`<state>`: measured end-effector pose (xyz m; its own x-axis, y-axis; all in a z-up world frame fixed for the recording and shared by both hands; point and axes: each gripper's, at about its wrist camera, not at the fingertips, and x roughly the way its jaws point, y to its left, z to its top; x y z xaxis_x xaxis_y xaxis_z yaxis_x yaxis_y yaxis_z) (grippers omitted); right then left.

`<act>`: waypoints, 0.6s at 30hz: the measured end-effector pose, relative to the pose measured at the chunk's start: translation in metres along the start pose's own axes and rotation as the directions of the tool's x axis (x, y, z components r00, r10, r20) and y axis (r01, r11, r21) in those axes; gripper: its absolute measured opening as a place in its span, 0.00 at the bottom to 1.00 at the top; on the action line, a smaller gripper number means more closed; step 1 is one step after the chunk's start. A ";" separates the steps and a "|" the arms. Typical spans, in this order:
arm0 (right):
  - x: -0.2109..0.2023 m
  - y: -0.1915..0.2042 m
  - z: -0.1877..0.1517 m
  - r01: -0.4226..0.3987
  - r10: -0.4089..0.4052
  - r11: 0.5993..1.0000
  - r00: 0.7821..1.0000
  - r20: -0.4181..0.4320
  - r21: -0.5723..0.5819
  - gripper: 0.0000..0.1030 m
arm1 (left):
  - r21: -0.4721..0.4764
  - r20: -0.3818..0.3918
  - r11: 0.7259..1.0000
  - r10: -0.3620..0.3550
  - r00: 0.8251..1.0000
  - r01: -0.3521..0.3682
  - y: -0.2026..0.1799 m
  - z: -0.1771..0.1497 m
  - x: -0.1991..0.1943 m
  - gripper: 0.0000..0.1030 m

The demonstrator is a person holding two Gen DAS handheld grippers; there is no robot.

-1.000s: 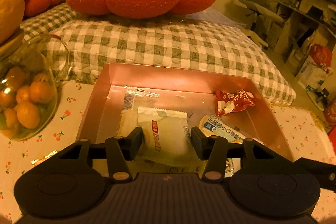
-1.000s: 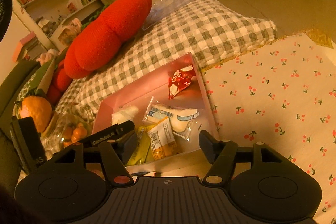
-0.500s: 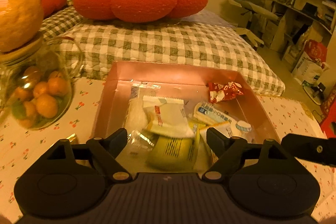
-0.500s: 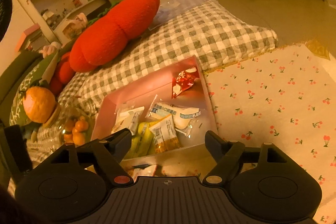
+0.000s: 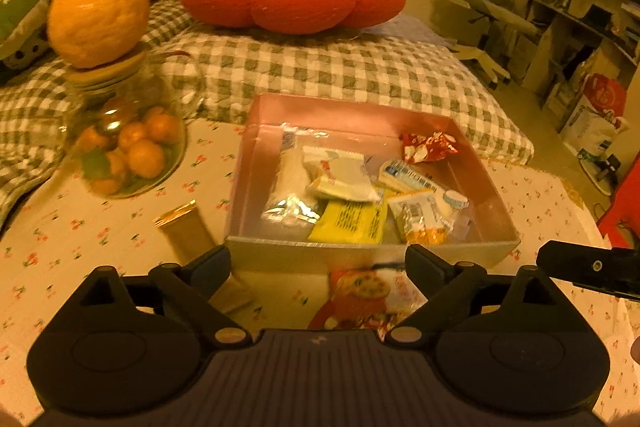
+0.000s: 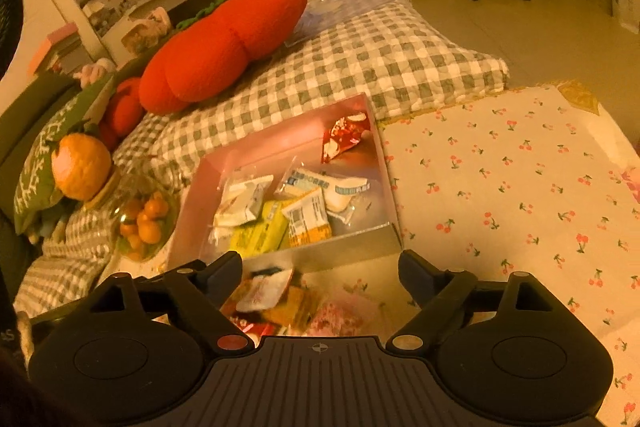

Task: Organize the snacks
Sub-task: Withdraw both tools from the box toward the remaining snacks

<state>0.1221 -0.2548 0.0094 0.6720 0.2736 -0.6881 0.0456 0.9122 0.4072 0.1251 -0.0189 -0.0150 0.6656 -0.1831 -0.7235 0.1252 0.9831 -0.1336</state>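
The left gripper (image 5: 318, 261) has its jaws spread wide and grasps nothing; just ahead of them stands the pink tray (image 5: 372, 251) with a white packet (image 5: 340, 173), a yellow packet (image 5: 352, 223) and a red wrapper (image 5: 428, 147) lying inside, a red cookie packet (image 5: 362, 297) lies on the cloth between the fingers, and a gold-ended packet (image 5: 186, 231) lies beside the left finger. The right gripper (image 6: 320, 267) is likewise released and empty, loose snack packets (image 6: 280, 301) lying between its fingers in front of the tray's near wall
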 end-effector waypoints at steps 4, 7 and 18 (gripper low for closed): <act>-0.005 0.003 -0.006 0.005 -0.005 1.000 1.000 -0.008 -0.007 0.87 | -0.015 -0.018 1.000 0.019 1.000 -0.020 0.004 -0.005 -0.011 0.95; -0.006 0.004 -0.011 0.024 -0.024 1.000 1.000 -0.017 -0.017 0.88 | -0.017 -0.029 0.999 0.031 0.999 -0.031 0.009 -0.011 -0.017 0.97; -0.001 0.008 -0.028 0.075 -0.079 0.994 0.996 -0.044 -0.084 0.88 | -0.051 -0.032 0.998 0.031 0.999 -0.033 0.034 -0.026 -0.029 0.98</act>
<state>0.1007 -0.2391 -0.0035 0.6333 0.2137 -0.7438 0.0341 0.9525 0.3027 0.0913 0.0200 -0.0165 0.6453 -0.1522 -0.7486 0.0657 0.9874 -0.1441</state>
